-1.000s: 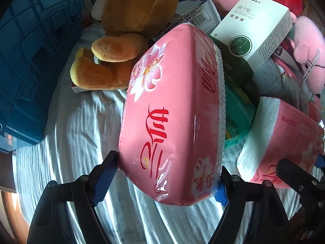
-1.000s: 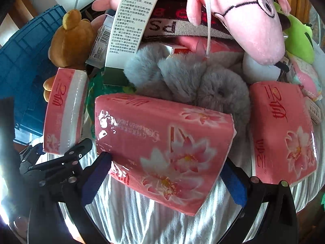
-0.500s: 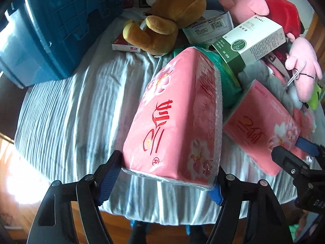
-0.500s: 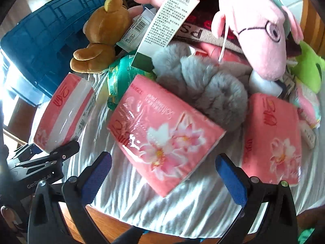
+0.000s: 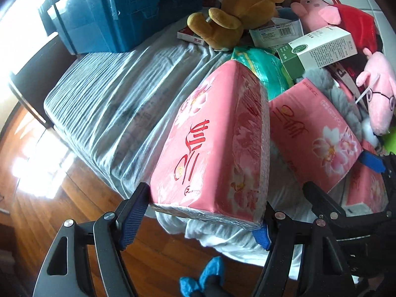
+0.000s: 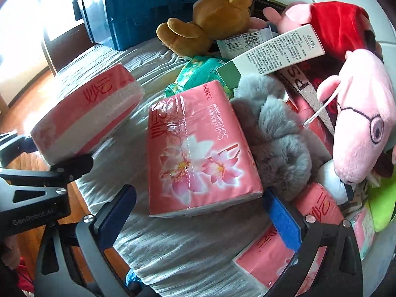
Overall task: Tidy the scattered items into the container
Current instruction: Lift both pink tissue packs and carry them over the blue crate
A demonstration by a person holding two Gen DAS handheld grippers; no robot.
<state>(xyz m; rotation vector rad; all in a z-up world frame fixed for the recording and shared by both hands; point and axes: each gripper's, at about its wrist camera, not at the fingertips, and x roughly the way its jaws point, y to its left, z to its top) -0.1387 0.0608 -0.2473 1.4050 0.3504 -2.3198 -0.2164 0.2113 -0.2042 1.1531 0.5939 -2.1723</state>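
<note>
On the white-sheeted table (image 5: 104, 104), items listed relative to the blue crate (image 5: 138, 10):

- Left gripper (image 5: 198, 220): clamped on a pink tissue pack (image 5: 212, 153), its blue pads pressing both ends, the pack lifted clear of the sheet, in front of the crate and well apart from it. The right wrist view shows this pack's white side (image 6: 86, 113), which the left view does not.
- Right gripper (image 6: 200, 212): jaws spread wide, a second pink tissue pack (image 6: 198, 151) between them; whether the right pad touches it cannot be told. The pack leans on a grey furry toy (image 6: 277, 136).
- Brown plush bear (image 5: 237, 17): just beside the crate.
- Green-and-white carton (image 5: 319, 49), green packet (image 5: 262, 66), pink pig plush (image 6: 361, 123): farther from the crate.
- Third pink pack (image 6: 272, 247): farthest from the crate; plain only in the right view.
- Wooden floor (image 5: 37, 198) and blue shoe covers (image 5: 203, 277): clearest in the left view.
</note>
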